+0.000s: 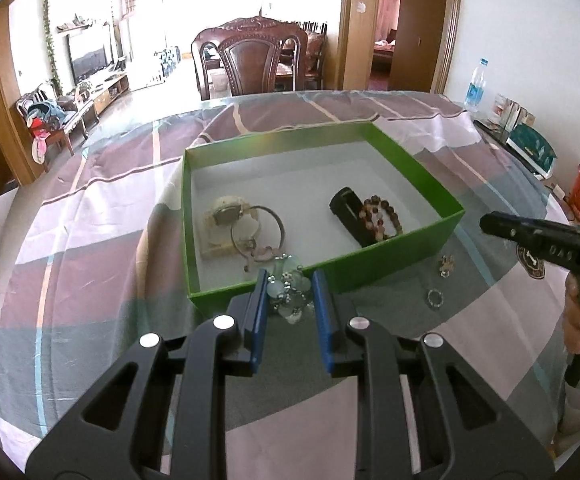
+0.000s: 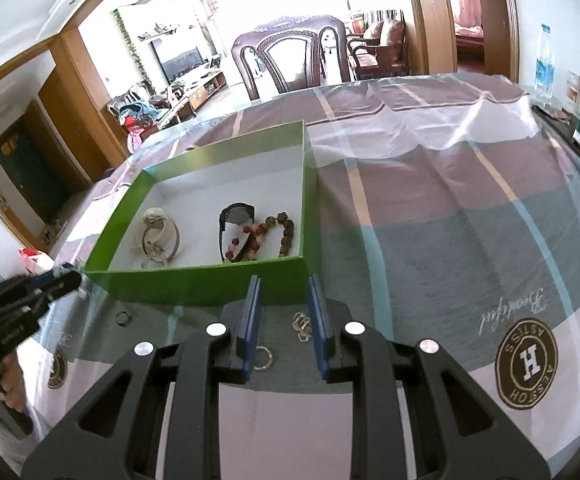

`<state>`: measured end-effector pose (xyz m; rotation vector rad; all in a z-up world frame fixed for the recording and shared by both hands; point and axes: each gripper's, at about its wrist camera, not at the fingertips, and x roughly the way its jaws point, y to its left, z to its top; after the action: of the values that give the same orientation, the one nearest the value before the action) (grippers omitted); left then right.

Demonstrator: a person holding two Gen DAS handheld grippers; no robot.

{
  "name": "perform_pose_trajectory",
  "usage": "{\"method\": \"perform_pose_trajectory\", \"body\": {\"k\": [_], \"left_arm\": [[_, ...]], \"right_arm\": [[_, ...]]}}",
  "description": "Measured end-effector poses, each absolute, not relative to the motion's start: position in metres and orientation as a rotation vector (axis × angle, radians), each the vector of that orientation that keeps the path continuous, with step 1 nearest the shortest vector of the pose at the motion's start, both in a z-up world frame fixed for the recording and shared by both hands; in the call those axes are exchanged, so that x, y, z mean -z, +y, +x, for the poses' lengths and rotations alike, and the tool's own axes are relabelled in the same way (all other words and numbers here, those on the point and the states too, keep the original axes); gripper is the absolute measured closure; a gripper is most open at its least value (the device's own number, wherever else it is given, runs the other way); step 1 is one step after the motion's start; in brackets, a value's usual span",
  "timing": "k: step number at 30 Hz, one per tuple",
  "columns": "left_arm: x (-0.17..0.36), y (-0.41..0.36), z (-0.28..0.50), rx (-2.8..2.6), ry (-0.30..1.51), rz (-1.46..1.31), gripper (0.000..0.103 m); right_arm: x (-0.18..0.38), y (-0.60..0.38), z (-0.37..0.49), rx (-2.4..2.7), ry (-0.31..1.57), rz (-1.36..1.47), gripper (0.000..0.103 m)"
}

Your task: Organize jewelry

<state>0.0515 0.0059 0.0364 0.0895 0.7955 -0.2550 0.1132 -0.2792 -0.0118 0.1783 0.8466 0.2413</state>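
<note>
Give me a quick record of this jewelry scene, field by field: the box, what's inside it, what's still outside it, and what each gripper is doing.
box: green box, lid off, on checked tablecloth
inside: pale watch, metal bangle, black watch, bead bracelet
outside: small ring, gold trinket
left gripper: pale bead-and-shell piece between its fingers, at box's near wall
right gripper: open, over gold trinket

One green box (image 1: 370, 268). Inside it: one cream watch (image 1: 225, 216), one metal bangle (image 1: 257, 226), one black watch (image 1: 350, 216), one bead bracelet (image 1: 382, 216). One pale shell piece (image 1: 290, 292). On the worktop (image 1: 89, 240): two rings (image 2: 123, 317) (image 2: 265, 357), one gold charm (image 2: 301, 326).
</note>
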Motion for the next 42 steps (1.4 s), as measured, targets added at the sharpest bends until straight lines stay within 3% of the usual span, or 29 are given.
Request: {"method": "perform_pose_trajectory", "body": {"k": [2,8,9,11,16,27,34,36,38,42], "left_arm": [[-0.035,0.004,0.052,0.261,0.801,0.084,0.081],[-0.024,-0.001,0.053,0.282,0.825,0.081,0.081],[-0.023,-0.001,0.054,0.283,0.826,0.08,0.081],[-0.022,0.0,0.054,0.283,0.83,0.077,0.081],[-0.025,0.006,0.055,0.271,0.824,0.064,0.081],[-0.063,0.011,0.073,0.234,0.75,0.073,0.081],[-0.046,0.007,0.12,0.233,0.804,0.012,0.08],[-0.036,0.009,0.131,0.231,0.83,-0.011,0.076],[-0.028,0.014,0.137,0.233,0.852,-0.041,0.065],[-0.025,0.02,0.125,0.239,0.865,-0.033,0.061]], "right_arm": [[0.025,-0.276,0.119,-0.233,0.886,0.17,0.056],[0.067,-0.258,0.138,-0.167,0.98,0.044,0.055],[0.07,-0.256,0.139,-0.161,0.984,0.026,0.055],[0.073,-0.253,0.139,-0.159,0.993,-0.002,0.081],[0.062,-0.255,0.131,-0.191,0.974,0.042,0.081],[-0.029,-0.234,0.139,-0.27,0.794,0.023,0.081],[-0.004,-0.219,0.184,-0.243,0.855,0.031,0.08],[0.006,-0.217,0.188,-0.245,0.879,0.033,0.076],[0.008,-0.22,0.185,-0.263,0.898,0.062,0.058],[0.001,-0.229,0.162,-0.291,0.886,0.059,0.052]]}}
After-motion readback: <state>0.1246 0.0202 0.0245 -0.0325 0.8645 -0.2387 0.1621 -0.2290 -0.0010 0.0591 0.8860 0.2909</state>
